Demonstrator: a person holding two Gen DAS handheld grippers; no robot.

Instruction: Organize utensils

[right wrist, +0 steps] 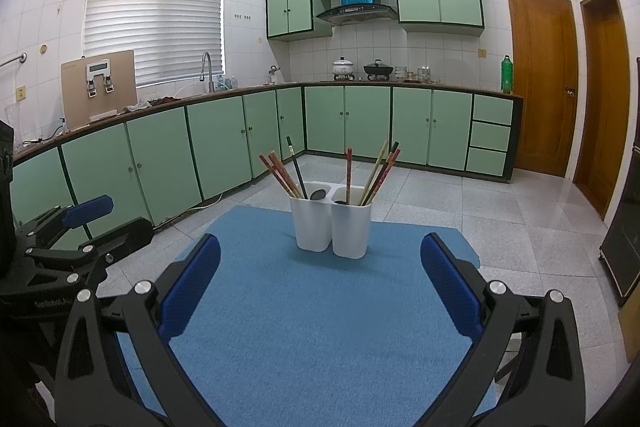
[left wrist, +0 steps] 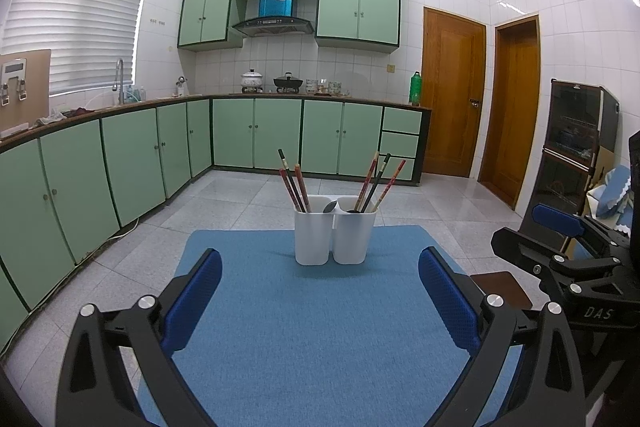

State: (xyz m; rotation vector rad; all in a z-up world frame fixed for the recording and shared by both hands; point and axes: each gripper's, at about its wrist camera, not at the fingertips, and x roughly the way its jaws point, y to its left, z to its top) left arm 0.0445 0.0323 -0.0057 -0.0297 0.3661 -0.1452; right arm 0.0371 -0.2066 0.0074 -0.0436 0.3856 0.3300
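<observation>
Both your tools, left [left wrist: 320, 301] & right [right wrist: 320, 289], hang spread wide w/ nothing held. Chopsticks [left wrist: 294, 183] & a spoon [left wrist: 330, 206] stand in twin white cups [left wrist: 334, 237] mid blue mat [left wrist: 304, 327]. Sticks look thin, stiff, light, prob slick: pinch mid-shaft

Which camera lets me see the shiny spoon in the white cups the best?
The right wrist view shows the spoon best: its rounded bowl peeks clear above the rim of the left white cup, beside the chopsticks. In the left wrist view the spoon shows only as a smaller sliver.
</observation>
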